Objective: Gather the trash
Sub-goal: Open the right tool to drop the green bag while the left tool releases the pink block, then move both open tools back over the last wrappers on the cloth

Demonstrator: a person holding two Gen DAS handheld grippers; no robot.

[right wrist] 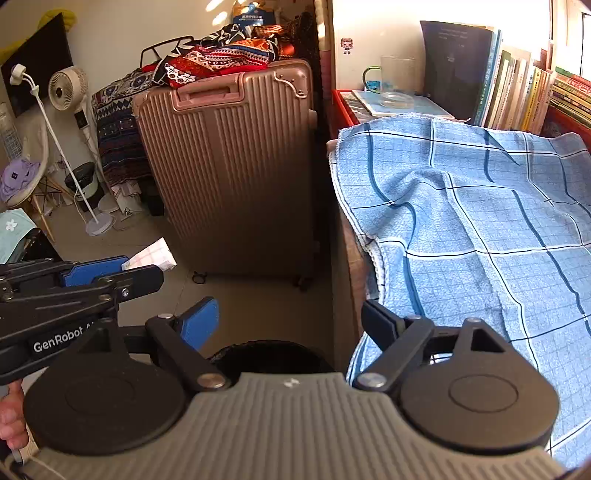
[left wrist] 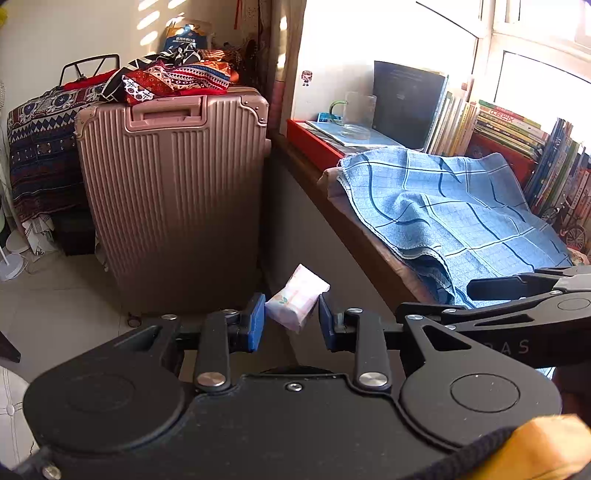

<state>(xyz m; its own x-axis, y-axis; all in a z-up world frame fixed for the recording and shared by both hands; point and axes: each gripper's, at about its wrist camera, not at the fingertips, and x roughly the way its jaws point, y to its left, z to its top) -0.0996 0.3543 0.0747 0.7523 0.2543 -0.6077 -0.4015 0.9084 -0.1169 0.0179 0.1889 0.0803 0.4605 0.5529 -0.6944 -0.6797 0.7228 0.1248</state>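
Ribbed rose-gold suitcase (left wrist: 173, 199) upright on pale tiled floor (left wrist: 55, 306); beside it, sunlit window ledge (left wrist: 369, 236) with blue checked towel (left wrist: 461, 206), books (left wrist: 509, 129); white wall (left wrist: 55, 33) behind.

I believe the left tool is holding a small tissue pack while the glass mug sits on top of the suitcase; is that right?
Not quite. The left tool does hold the tissue pack, but the mug stands on the red shelf by the books, not on the suitcase, which carries folded cloths. The right wrist view shows it.

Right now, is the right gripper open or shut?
Open. In its own wrist view the right gripper has its jaws spread wide, with nothing between them; only floor and a dark bin rim show in the gap.
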